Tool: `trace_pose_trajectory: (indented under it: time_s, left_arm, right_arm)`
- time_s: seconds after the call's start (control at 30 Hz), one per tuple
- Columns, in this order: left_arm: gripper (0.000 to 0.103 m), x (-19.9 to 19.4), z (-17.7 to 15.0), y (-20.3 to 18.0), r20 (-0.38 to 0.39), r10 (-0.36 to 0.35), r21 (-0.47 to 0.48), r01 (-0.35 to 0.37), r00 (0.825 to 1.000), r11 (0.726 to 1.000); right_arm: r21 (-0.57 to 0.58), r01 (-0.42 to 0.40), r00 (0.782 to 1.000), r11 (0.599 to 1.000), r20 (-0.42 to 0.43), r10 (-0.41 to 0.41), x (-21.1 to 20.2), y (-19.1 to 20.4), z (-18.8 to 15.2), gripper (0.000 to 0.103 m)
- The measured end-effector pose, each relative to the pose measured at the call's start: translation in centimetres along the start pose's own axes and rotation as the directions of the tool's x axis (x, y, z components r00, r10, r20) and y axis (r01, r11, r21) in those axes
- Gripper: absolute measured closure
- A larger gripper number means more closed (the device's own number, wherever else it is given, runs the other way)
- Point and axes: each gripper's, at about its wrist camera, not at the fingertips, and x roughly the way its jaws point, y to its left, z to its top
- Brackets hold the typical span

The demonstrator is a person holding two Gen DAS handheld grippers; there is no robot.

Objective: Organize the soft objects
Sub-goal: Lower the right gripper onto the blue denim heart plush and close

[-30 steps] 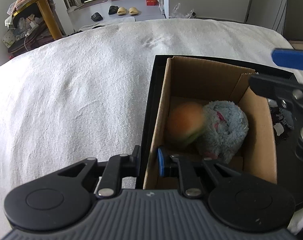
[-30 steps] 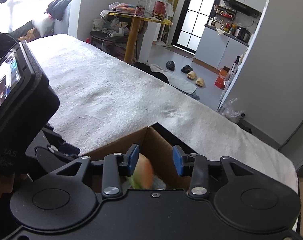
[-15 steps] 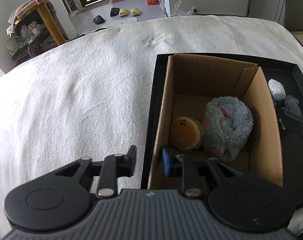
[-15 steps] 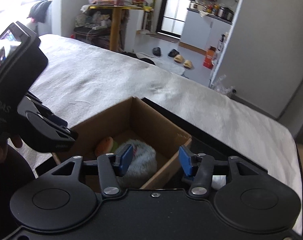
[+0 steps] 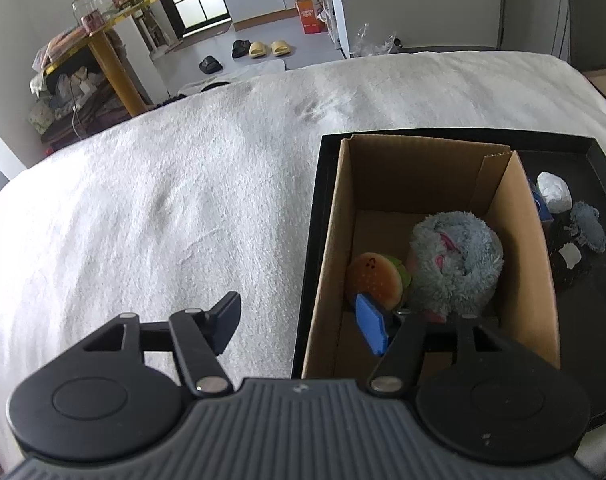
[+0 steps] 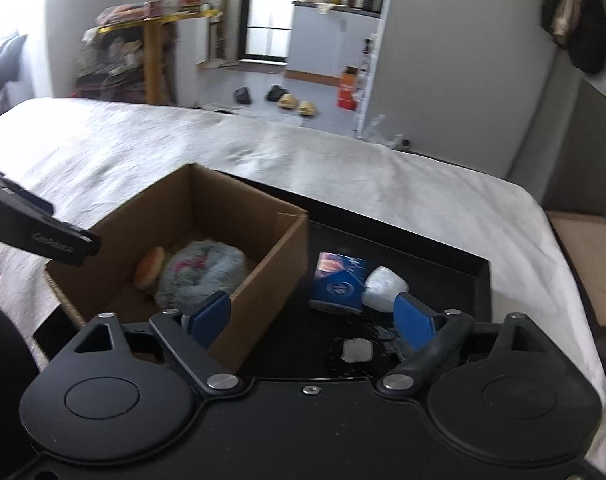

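Note:
A cardboard box (image 5: 515, 216) stands in the left part of a black tray (image 5: 599, 160) on the bed. Inside lie a plush burger (image 5: 377, 276) and a fluffy grey-blue plush (image 5: 455, 260). My left gripper (image 5: 299, 326) is open and empty, straddling the box's near left wall. My right gripper (image 6: 313, 318) is open and empty above the tray (image 6: 443, 240), over a dark soft item with white patches (image 6: 357, 354). The box (image 6: 263, 268), the burger (image 6: 149, 268) and the grey-blue plush (image 6: 201, 270) show in the right wrist view.
On the tray right of the box lie a blue packet (image 6: 337, 280), a white lump (image 6: 383, 284) and a grey-blue fluffy piece (image 5: 589, 226). A white blanket (image 5: 163, 208) covers the bed. A yellow side table (image 5: 103, 40) and slippers (image 5: 267, 48) stand beyond.
The plush burger dropped into the box and came to rest beside the grey-blue plush. Both grippers opened wider. The right gripper swung right, from over the box to over the tray.

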Motion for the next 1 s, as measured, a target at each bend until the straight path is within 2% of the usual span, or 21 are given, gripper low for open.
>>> trace_pose_trajectory:
  time_s: [0.03, 0.1, 0.4, 0.63, 0.87, 1.0]
  left_arm:
    - [0.041, -0.1, 0.0, -0.1, 0.004, 0.004, 0.005, -0.004, 1.0, 1.0]
    - [0.041, -0.1, 0.0, -0.3, 0.008, 0.013, 0.008, -0.013, 1.0, 1.0]
    - [0.04, -0.5, 0.1, -1.2, 0.013, 0.072, 0.034, -0.073, 0.997, 0.997]
    - [0.031, -0.5, 0.2, -2.5, 0.029, 0.119, 0.089, -0.122, 0.992, 0.989]
    - [0.03, 0.0, 0.2, -3.4, 0.022, 0.15, 0.126, -0.151, 0.989, 0.98]
    - [0.03, 0.5, 0.3, -3.9, 0.006, 0.178, 0.151, -0.177, 0.984, 0.973]
  right_arm:
    - [0.013, 0.006, 1.0, 1.0, 0.006, -0.006, 0.0, -0.3, -0.3, 0.007]
    - [0.057, 0.001, 1.0, 0.998, -0.005, 0.0, 0.1, -1.0, -0.7, 0.003]
    - [0.19, 0.018, 1.0, 0.982, 0.013, -0.021, 0.0, -3.9, -2.7, 0.0]
    - [0.261, 0.015, 1.0, 0.965, 0.002, -0.016, 0.7, -5.7, -4.1, 0.0]
    - [0.343, 0.039, 0.999, 0.938, -0.018, -0.035, 2.3, -7.6, -5.4, 0.0]
    - [0.368, 0.074, 0.997, 0.927, -0.041, -0.063, 3.4, -8.7, -5.8, 0.007]
